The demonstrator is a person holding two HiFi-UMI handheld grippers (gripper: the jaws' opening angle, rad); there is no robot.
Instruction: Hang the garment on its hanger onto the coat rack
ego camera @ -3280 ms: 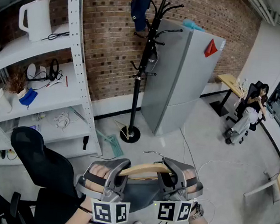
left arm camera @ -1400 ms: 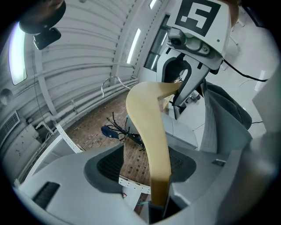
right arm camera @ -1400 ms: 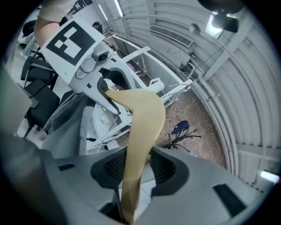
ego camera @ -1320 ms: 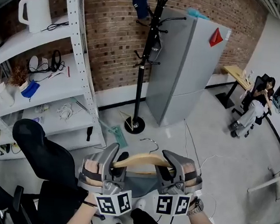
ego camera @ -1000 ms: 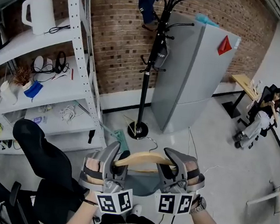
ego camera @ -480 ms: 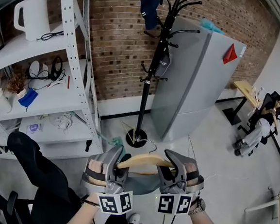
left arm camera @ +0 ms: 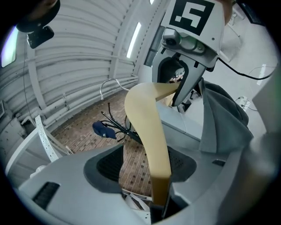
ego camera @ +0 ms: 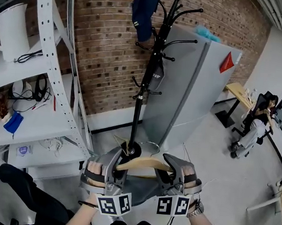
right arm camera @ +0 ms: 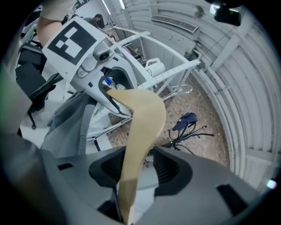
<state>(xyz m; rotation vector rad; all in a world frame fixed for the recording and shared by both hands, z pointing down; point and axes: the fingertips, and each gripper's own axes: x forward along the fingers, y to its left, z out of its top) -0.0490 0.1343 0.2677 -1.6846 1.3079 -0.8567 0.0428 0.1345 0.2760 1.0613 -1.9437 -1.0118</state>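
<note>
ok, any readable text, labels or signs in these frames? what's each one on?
No text is readable in any view.
Black tag on the coat rack: white print, too small to read.
Dark blue cap: small pale mark, too small to read.
Red triangular sticker on the fridge: no print made out.
Marker cubes: black-and-white square patterns, not words.

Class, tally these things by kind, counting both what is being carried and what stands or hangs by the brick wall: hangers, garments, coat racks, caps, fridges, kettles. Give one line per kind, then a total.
wooden hanger: 1
grey garment: 1
coat rack: 1
blue cap: 1
fridge: 1
white kettle: 1
Total: 6
</note>
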